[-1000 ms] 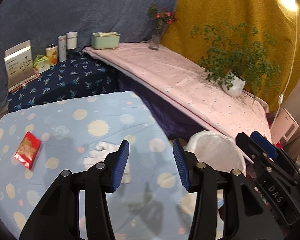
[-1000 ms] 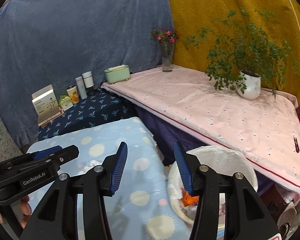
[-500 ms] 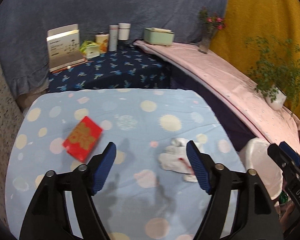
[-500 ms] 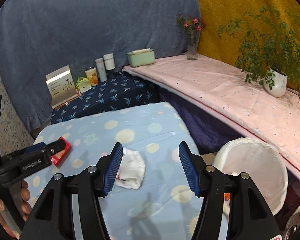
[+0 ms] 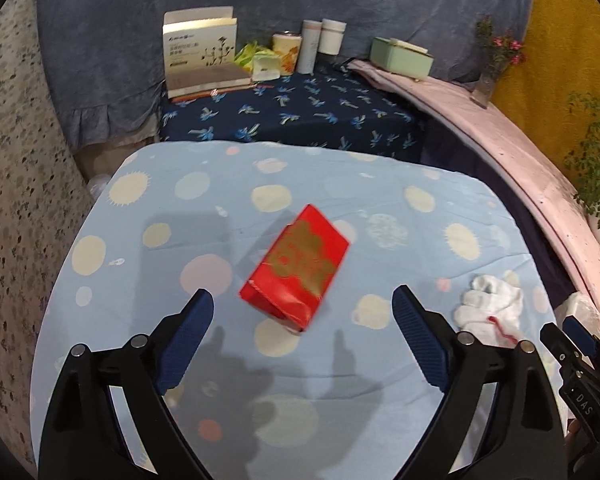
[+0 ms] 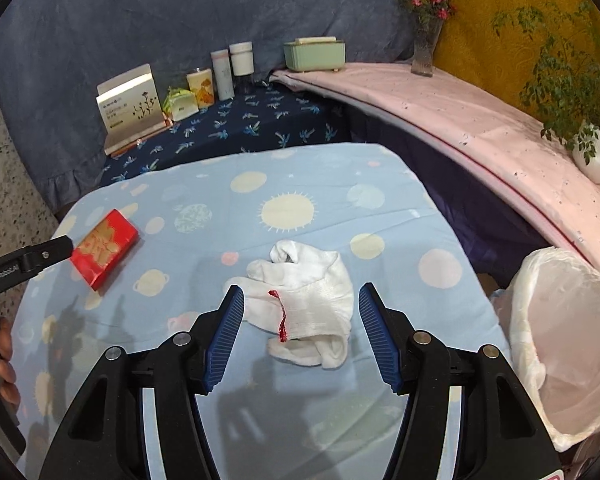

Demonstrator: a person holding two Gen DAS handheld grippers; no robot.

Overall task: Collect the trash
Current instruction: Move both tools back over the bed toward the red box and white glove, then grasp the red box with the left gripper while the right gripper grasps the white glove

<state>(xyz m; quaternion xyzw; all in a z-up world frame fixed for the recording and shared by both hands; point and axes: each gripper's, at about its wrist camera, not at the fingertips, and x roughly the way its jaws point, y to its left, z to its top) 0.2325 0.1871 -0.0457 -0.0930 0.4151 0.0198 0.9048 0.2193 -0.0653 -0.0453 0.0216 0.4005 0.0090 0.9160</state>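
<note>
The left gripper (image 5: pixel 303 322) is wide open and holds nothing. The red box (image 5: pixel 296 267) lies flat on the tabletop (image 5: pixel 420 400) just ahead of it, right between its two fingers, so I think the gripper is lined up to grab it. The right gripper (image 6: pixel 302 334) is open too and also holds nothing. The white glove (image 6: pixel 300 300) lies crumpled on the tabletop, and part of it sits between this gripper's fingers. The trash bin (image 6: pixel 568 344) with its white bag stands off to the right of the right gripper, beside the tabletop, close enough to drop things in.
</note>
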